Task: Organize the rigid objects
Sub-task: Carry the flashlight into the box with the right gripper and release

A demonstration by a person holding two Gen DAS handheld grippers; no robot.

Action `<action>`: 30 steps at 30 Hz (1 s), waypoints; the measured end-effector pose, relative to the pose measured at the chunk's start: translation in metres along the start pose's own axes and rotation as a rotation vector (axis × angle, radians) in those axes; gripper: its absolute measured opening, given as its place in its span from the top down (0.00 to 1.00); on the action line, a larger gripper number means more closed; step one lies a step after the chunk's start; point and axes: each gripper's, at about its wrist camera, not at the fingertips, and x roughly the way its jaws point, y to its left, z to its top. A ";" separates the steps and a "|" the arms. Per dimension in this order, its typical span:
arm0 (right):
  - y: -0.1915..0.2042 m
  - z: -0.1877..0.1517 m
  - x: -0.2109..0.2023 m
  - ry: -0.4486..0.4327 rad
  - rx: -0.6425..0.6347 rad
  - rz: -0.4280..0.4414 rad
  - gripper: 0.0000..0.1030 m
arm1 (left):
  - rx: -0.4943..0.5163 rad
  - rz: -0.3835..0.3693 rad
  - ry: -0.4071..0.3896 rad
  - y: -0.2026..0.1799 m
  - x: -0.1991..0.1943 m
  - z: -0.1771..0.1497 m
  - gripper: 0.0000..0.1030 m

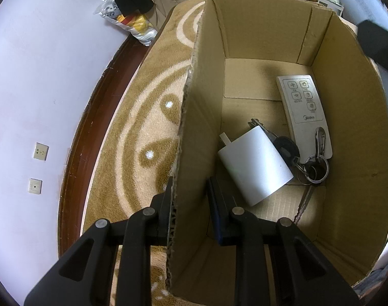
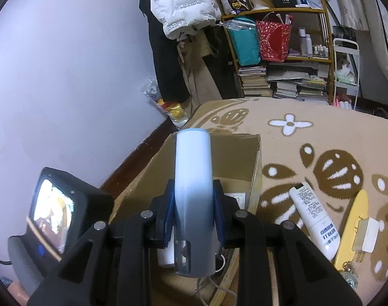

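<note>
The left gripper [image 1: 189, 204] is straddling the left wall of the cardboard box [image 1: 347, 117], its jaws sitting one on each side of the wall; whether they are actually pinching the cardboard is hard to tell, since a gap seems to show by the inner one. Inside the box, a white charger [image 1: 255, 163] is lying at the near left of the floor, a bunch of keys [image 1: 308, 163] is lying just to its right and partly under it, and a flat white remote [image 1: 303, 109] is resting along the right wall, with a key clip overlapping its near end. The right gripper [image 2: 193, 204] is holding a white and grey tube [image 2: 193, 191] above the box, its jaws closed on the tube's middle, the tube pointing away toward the far side. To the right of the box, on the patterned blanket [image 2: 308, 117], a second white remote [image 2: 314, 219] is lying beside a yellow strip [image 2: 352, 229] that has a white plug [image 2: 367, 237] on it.
</note>
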 end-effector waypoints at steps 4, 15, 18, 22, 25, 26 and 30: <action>-0.001 -0.001 0.013 0.029 -0.007 -0.019 0.72 | 0.002 0.003 -0.001 -0.001 0.000 0.000 0.77; -0.003 -0.002 0.034 0.084 -0.044 -0.064 0.72 | 0.005 -0.002 -0.003 0.000 -0.001 0.001 0.77; 0.000 -0.003 0.036 0.088 -0.064 -0.077 0.72 | 0.004 -0.004 -0.005 0.000 -0.001 0.000 0.77; 0.003 -0.004 0.037 0.092 -0.082 -0.088 0.72 | 0.004 -0.005 -0.004 0.000 -0.002 -0.001 0.77; 0.001 -0.004 0.032 0.080 -0.062 -0.067 0.72 | 0.001 -0.006 -0.001 0.001 -0.002 -0.002 0.78; 0.000 -0.003 0.031 0.077 -0.056 -0.065 0.72 | 0.002 -0.008 0.006 0.001 -0.001 -0.002 0.78; -0.004 0.002 0.021 0.060 -0.051 -0.105 0.54 | 0.011 0.002 0.011 0.000 0.000 -0.003 0.79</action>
